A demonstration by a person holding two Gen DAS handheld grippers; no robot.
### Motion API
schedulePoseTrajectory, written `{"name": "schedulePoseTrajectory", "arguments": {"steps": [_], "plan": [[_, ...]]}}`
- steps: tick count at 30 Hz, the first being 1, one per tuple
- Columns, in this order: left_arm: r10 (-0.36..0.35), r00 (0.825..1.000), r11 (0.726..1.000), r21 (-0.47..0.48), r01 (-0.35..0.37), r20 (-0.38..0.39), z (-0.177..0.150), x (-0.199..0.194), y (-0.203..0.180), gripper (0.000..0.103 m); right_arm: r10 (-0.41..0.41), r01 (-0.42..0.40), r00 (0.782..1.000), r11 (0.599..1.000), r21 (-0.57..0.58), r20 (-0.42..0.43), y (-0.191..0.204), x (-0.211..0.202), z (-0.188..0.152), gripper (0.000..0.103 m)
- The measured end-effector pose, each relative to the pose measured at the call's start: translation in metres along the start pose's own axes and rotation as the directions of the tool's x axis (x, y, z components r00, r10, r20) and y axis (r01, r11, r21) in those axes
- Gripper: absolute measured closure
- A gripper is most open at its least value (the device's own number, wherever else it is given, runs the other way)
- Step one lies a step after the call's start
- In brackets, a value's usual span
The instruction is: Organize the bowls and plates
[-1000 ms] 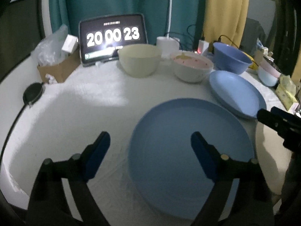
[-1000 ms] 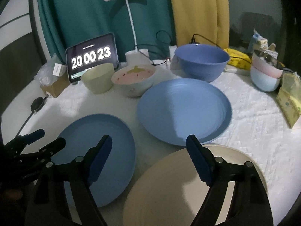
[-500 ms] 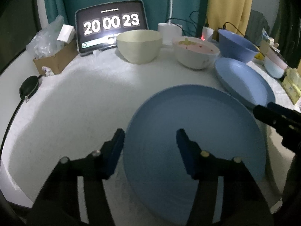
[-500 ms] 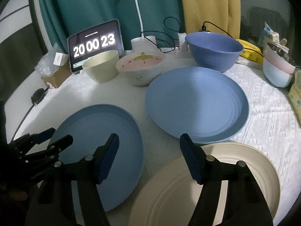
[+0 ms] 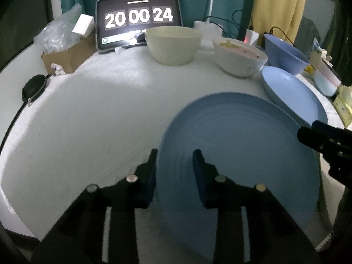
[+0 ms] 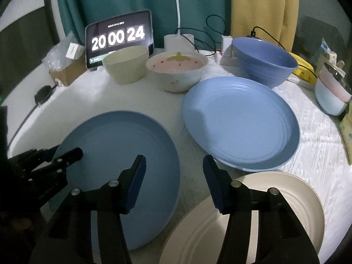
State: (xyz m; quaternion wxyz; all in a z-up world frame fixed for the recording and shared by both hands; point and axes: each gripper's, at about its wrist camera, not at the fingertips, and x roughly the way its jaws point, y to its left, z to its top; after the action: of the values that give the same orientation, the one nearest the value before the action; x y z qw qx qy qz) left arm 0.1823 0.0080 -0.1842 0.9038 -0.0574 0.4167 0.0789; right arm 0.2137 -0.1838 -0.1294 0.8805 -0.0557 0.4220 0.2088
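Closest in, at the left gripper [image 5: 175, 154]: narrowed a good way, jaws just now closing, astride the left rim of the nearest blue plate [image 5: 242, 154]. One finger [image 5: 151, 169] outside that rim over the white cloth [image 5: 88, 121], the other above the plate's surface. Rim between the pads, yet bare plate showing in the gap, so no firm pinch to be seen. Plate itself low on the cloth at the front edge, blurred in the left view; hard to tell whether flat or tipped.

Over at the plate's opposite rim, the right gripper [image 6: 173, 171]: spread about halfway, jaws likewise just closing, left finger above the plate, right finger beyond its edge. Rim under the gap, no pad pressing on it.

Just right of the nearest blue plate, a cream plate [image 6: 275, 198], partly under the right gripper's finger. Behind and to the right of the blue plate, apart from it, a second blue plate [image 6: 242, 127], its near edge just beside the cream one.

Farther behind the nearest blue plate, in a row: cream bowl [image 6: 125, 66], strawberry-patterned bowl [image 6: 176, 74], deep blue bowl [image 6: 264, 63], all upright. Far right of the plate, stacked pastel bowls [image 6: 330, 94].

Farthest back, behind the cream bowl, a tablet clock [image 6: 118, 37]; back left of the plate, a cardboard box [image 5: 66, 57].
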Motion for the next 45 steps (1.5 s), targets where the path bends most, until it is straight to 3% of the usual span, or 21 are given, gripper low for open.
{"name": "schedulePoseTrajectory", "arguments": {"steps": [5, 9, 12, 15, 19, 22, 25, 35, 45], "plan": [[-0.036, 0.999, 0.999, -0.006, 0.036, 0.011, -0.001, -0.001, 0.007, 0.079, -0.046, 0.045, 0.999, 0.999, -0.01, -0.025, 0.006, 0.006, 0.002, 0.056], [-0.061, 0.998, 0.998, -0.011, 0.061, 0.019, -0.001, -0.002, 0.012, 0.082, -0.066, 0.066, 0.996, 0.998, -0.011, -0.056, 0.005, 0.012, 0.001, 0.073], [-0.076, 0.997, 0.997, -0.018, 0.076, 0.02, -0.001, -0.002, 0.015, 0.084, -0.084, 0.084, 0.994, 0.996, 0.001, -0.065, -0.002, 0.012, 0.002, 0.075], [-0.102, 0.994, 0.994, -0.025, 0.103, 0.026, -0.003, -0.003, 0.018, 0.086, -0.062, 0.064, 0.994, 0.998, 0.021, -0.093, -0.006, 0.014, 0.001, 0.082], [-0.129, 0.991, 0.991, -0.037, 0.13, 0.033, -0.004, -0.002, 0.021, 0.087, -0.037, 0.039, 0.992, 0.999, 0.012, -0.121, 0.002, 0.019, 0.0, 0.084], [-0.143, 0.989, 0.988, -0.044, 0.145, 0.037, -0.005, -0.003, 0.023, 0.087, -0.07, 0.069, 0.99, 0.998, -0.014, -0.124, 0.009, 0.022, 0.001, 0.085], [-0.148, 0.988, 0.987, -0.05, 0.15, 0.042, -0.005, -0.005, 0.026, 0.087, -0.088, 0.086, 0.989, 0.996, -0.018, -0.121, 0.009, 0.021, 0.002, 0.093], [-0.146, 0.983, 0.987, -0.051, 0.152, 0.116, 0.001, -0.032, 0.035, 0.087, -0.099, 0.098, 0.994, 0.995, -0.024, -0.041, 0.021, -0.01, 0.008, 0.094], [-0.176, 0.969, 0.984, -0.002, 0.179, 0.172, 0.004, -0.063, 0.014, 0.087, -0.124, 0.123, 0.991, 0.992, 0.013, 0.041, 0.007, -0.054, 0.003, 0.094]]}}
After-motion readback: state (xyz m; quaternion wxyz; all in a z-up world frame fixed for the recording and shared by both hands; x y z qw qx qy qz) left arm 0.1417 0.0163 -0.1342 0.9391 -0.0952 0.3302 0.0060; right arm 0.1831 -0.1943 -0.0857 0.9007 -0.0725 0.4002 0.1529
